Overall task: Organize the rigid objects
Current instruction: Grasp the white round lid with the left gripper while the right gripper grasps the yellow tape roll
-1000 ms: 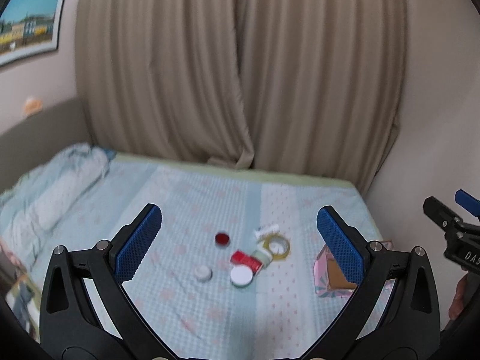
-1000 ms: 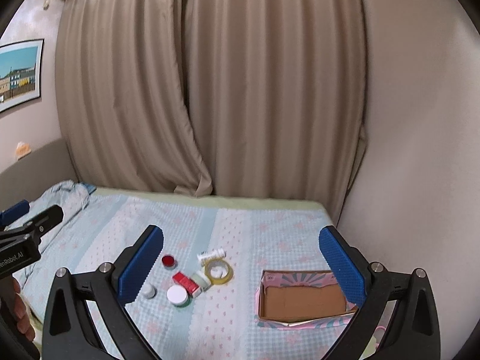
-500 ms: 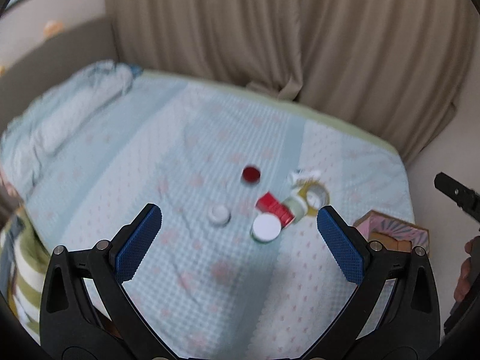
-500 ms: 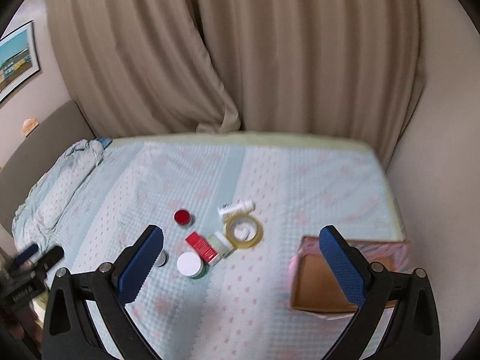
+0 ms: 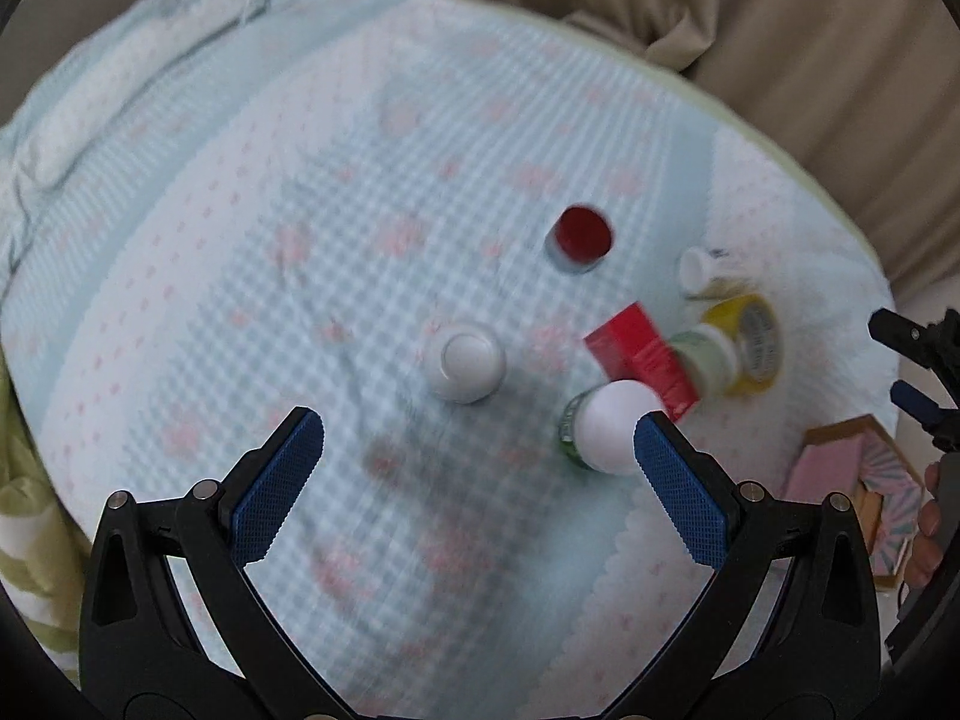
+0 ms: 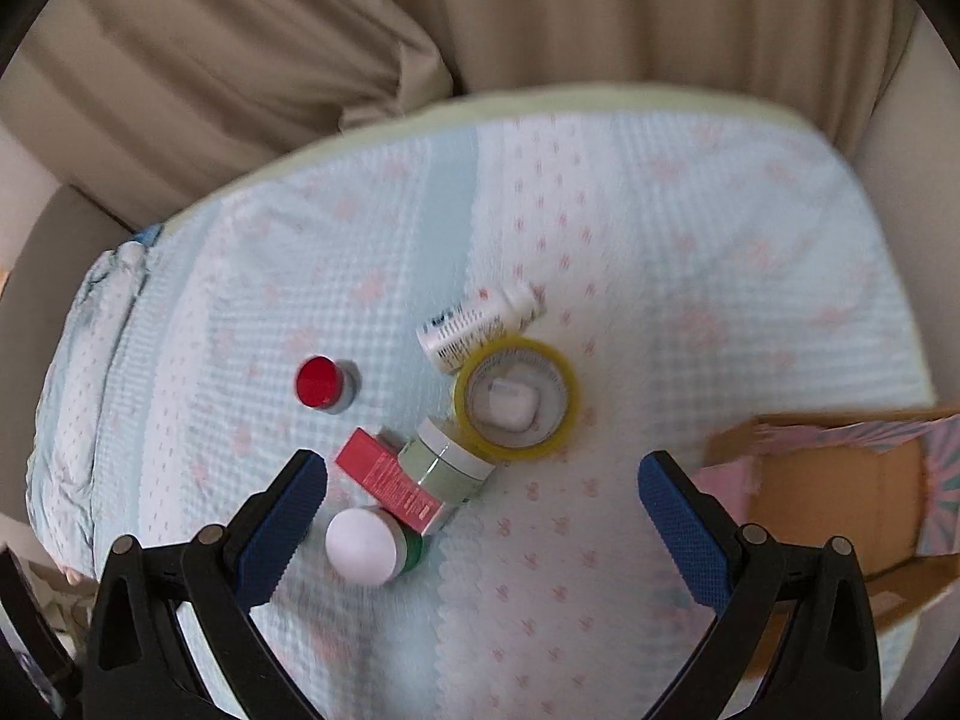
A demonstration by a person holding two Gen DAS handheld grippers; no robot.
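Both tongs, left (image 5: 479, 441) and right (image 6: 483, 483), hang wide open and empty over the bed (image 6: 690, 252), probably choosing a first pick. The loose things cluster just ahead: a white-capped jar (image 6: 366, 545) by the right tongs' left finger, a red box (image 6: 393, 487), tape (image 6: 516, 397) and a bottle (image 6: 474, 324) beyond. The box (image 6: 840, 492), right of the right tongs, looks empty, likely the place for them.

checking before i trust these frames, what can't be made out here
- Cardboard box, right wrist view: cut off by the right edge, partly behind the right gripper fingers.
- Print on the white bottle: blurred, too small.
- Small white object inside the tape roll: unidentifiable.
- Left wrist view: motion blur smears the red box; the left gripper covers the bed's near edge.
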